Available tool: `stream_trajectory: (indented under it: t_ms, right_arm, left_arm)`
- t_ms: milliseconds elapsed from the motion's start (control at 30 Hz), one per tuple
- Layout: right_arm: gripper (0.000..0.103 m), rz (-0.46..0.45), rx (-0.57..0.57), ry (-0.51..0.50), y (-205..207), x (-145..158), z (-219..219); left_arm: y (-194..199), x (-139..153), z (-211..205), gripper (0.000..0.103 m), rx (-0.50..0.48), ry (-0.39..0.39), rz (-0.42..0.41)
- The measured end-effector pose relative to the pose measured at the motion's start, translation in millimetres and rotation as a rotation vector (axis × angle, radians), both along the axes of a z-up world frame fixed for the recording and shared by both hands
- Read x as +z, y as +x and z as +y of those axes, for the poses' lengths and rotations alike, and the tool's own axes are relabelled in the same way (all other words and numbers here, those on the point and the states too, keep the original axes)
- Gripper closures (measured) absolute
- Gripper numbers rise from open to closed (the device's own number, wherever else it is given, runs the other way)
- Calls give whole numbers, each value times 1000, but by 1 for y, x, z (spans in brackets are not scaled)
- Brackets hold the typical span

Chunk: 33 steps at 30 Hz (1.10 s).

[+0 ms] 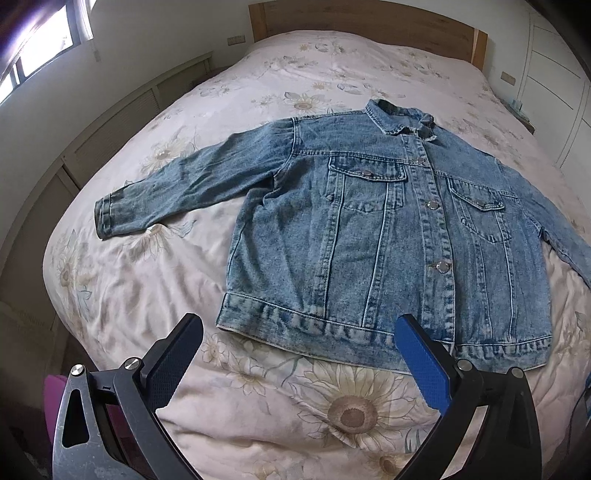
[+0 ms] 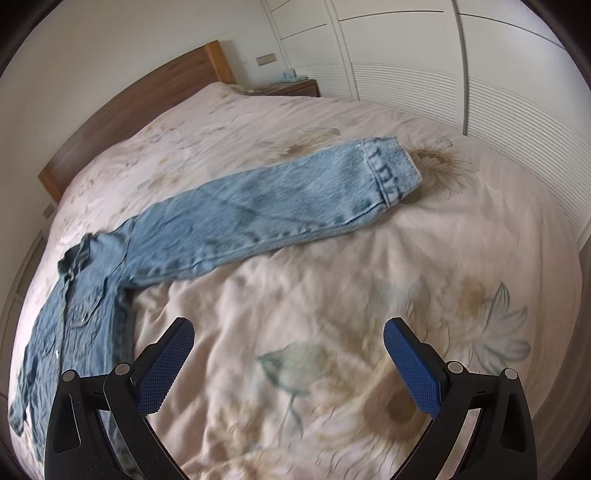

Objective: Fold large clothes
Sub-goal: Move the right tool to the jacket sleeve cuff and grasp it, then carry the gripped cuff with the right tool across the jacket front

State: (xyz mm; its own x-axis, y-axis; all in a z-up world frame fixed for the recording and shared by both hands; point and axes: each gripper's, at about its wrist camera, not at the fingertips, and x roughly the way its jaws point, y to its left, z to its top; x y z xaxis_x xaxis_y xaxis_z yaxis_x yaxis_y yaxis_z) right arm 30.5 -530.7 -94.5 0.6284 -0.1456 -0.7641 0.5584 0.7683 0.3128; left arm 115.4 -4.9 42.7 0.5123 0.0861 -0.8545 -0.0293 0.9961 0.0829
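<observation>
A blue denim jacket [image 1: 391,236] lies flat, front up and buttoned, on the bed, collar toward the headboard. Its left sleeve [image 1: 184,184] stretches out to the left. My left gripper [image 1: 299,332] is open and empty, just above the jacket's bottom hem. In the right wrist view the jacket's body [image 2: 74,317] is at the left and its other sleeve [image 2: 280,199] stretches out to the right, ending in a cuff [image 2: 391,170]. My right gripper [image 2: 288,336] is open and empty, over bare quilt below that sleeve.
The bed carries a pale floral quilt [image 1: 177,295] and has a wooden headboard [image 1: 369,26]. A window [image 1: 33,48] and low wall cabinets are at the left. White wardrobe doors [image 2: 443,74] and a nightstand [image 2: 295,86] stand on the right side.
</observation>
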Motion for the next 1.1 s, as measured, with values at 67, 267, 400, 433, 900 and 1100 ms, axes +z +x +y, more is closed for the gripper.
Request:
stream_trajectory:
  t_ms: [67, 267, 400, 433, 900, 1100]
  right_arm:
    - [1, -5, -23, 20, 7, -6, -15]
    - [1, -17, -99, 101, 23, -28, -59]
    - [1, -47, -163, 173, 31, -41, -91]
    - [1, -58, -179, 198, 33, -45, -99]
    - [25, -137, -208, 300, 57, -57, -134]
    - [64, -156, -245, 344, 65, -59, -145]
  left_arm:
    - [5, -6, -3, 1, 5, 20, 20]
    - [19, -21, -8, 1, 19, 42, 68]
    - [27, -30, -14, 1, 22, 29, 108]
    - [28, -31, -16, 1, 17, 35, 109]
    - [33, -38, -27, 1, -13, 23, 114]
    - [33, -36, -20, 1, 1, 10, 103]
